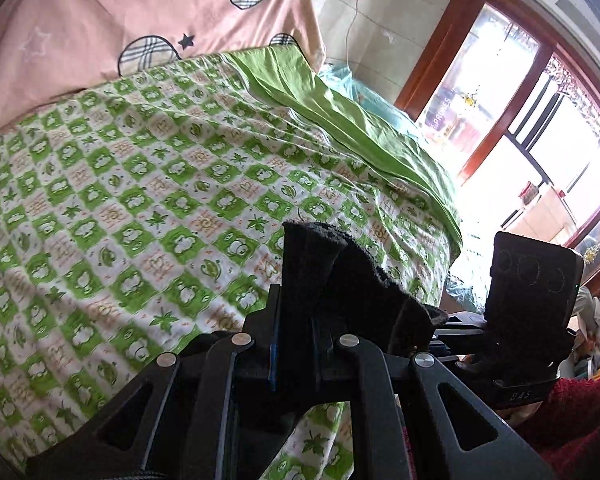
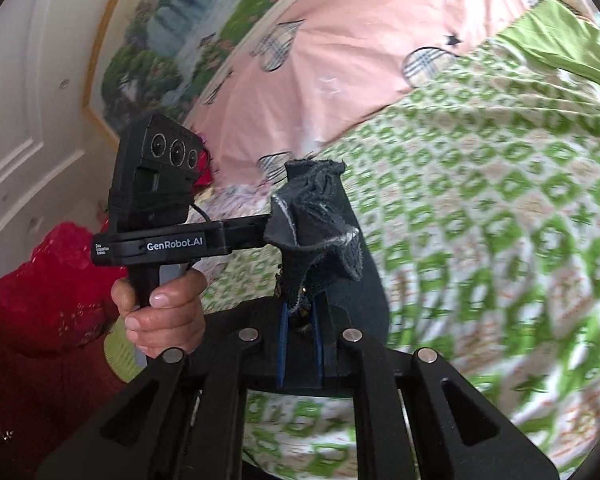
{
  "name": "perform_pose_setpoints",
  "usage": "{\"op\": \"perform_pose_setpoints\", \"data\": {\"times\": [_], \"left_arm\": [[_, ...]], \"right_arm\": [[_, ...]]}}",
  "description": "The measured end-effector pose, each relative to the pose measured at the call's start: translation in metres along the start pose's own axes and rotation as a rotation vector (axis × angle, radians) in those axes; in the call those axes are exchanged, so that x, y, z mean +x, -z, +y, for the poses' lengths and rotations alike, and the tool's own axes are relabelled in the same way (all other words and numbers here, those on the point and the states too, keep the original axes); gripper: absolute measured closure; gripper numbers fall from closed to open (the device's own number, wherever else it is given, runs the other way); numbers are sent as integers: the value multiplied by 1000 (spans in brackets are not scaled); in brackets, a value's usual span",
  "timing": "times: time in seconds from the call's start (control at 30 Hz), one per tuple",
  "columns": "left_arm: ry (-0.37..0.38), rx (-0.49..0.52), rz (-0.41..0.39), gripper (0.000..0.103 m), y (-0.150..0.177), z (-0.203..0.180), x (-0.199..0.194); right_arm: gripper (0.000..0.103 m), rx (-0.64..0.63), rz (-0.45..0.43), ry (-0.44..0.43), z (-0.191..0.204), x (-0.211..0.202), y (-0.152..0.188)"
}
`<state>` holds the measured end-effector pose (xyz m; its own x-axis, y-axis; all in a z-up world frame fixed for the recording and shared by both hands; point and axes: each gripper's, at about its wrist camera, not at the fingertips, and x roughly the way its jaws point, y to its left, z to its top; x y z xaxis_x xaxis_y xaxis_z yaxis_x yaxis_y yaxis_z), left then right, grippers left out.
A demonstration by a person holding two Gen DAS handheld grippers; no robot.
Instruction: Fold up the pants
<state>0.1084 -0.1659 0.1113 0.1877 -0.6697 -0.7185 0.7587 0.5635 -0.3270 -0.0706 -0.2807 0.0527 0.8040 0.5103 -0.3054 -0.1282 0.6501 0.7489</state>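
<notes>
dark fabric of the pants (image 1: 340,276) is bunched in both tools: our left gripper (image 1: 296,320) and right gripper (image 2: 300,312) each pinch an edge, lifted above the green patterned bedsheet (image 1: 140,184), likely so we can spread the garment flat before folding.

Most of the pants (image 1: 340,280) lay out of sight: only a bunched dark edge showed above the left gripper (image 1: 296,320), the rest hidden behind its linkage and cut off by the lower frame edge. The right gripper (image 2: 300,320) likewise concealed the fabric below its pinch. The green-checked bedsheet (image 2: 500,240) was motion-blurred in the right wrist view, its motifs unreadable. The window (image 1: 540,120) was overexposed; nothing beyond it could be determined.
</notes>
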Motion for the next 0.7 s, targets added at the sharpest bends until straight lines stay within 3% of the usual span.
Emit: {"op": "perform_pose_setpoints", "data": {"times": [0.23,0.7], "left_arm": [[-73,-48,-67,92,45,25,-43],[-155,-252,-75,96,117,97,-50]], "right_arm": [[91,-155,114,-16,46,48,21],[90,-156,284,-25,51,125,56]]}}
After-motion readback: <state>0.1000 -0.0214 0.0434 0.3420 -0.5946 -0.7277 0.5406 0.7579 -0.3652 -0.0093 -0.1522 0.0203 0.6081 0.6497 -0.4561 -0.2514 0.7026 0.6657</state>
